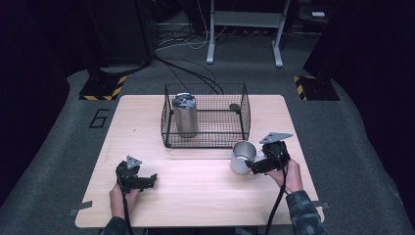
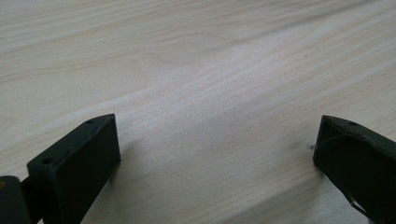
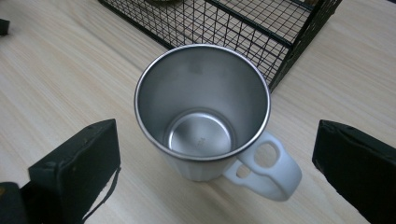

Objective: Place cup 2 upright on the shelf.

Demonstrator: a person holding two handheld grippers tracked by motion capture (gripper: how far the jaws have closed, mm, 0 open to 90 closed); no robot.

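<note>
A steel mug [image 1: 242,155] with a white outer shell and white handle [image 3: 266,168] stands upright and empty on the wooden table [image 1: 195,196], just in front of the basket's right corner. My right gripper [image 1: 250,167] points at it from the right; in the right gripper view the mug [image 3: 203,116] sits between and a little beyond the wide-apart jaws of the right gripper [image 3: 218,135], untouched. My left gripper [image 1: 151,179] rests low near the front left, open. In the left gripper view, the left gripper [image 2: 217,126] has just bare wood between its jaws.
A black wire basket [image 1: 205,143] stands at the table's middle back. Inside it a tall lidded steel tumbler [image 1: 185,115] stands at the left, and a small dark round object [image 1: 235,106] lies at the back right. The basket's corner [image 3: 299,42] is close behind the mug.
</note>
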